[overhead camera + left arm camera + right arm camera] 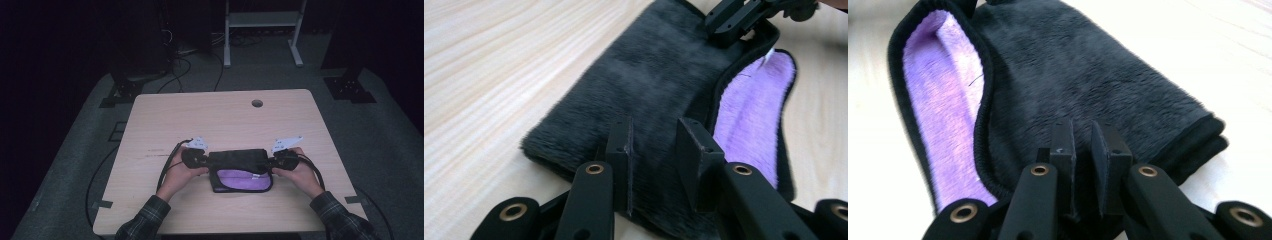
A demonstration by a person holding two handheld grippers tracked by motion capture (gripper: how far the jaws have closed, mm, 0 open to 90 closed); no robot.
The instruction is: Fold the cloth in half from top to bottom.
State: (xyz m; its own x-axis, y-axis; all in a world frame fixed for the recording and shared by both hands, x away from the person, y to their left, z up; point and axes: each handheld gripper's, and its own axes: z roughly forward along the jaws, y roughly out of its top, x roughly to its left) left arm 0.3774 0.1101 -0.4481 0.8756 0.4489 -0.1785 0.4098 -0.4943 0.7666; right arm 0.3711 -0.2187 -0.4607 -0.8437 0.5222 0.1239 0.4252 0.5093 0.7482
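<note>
High view: folded dark cloth (239, 161) with purple lining lay on desk (165, 112) between left tongs (204, 161) and right tongs (270, 162). Each narrowly parted, clamped on cloth's end.

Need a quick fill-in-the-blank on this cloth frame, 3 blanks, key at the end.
1. The folded cloth is dark grey outside and ____ inside.
2. The left gripper and right gripper sit at ____ ends of the cloth.
3. The cloth lies on a ____ table.

Missing words: purple; opposite; wooden
</note>
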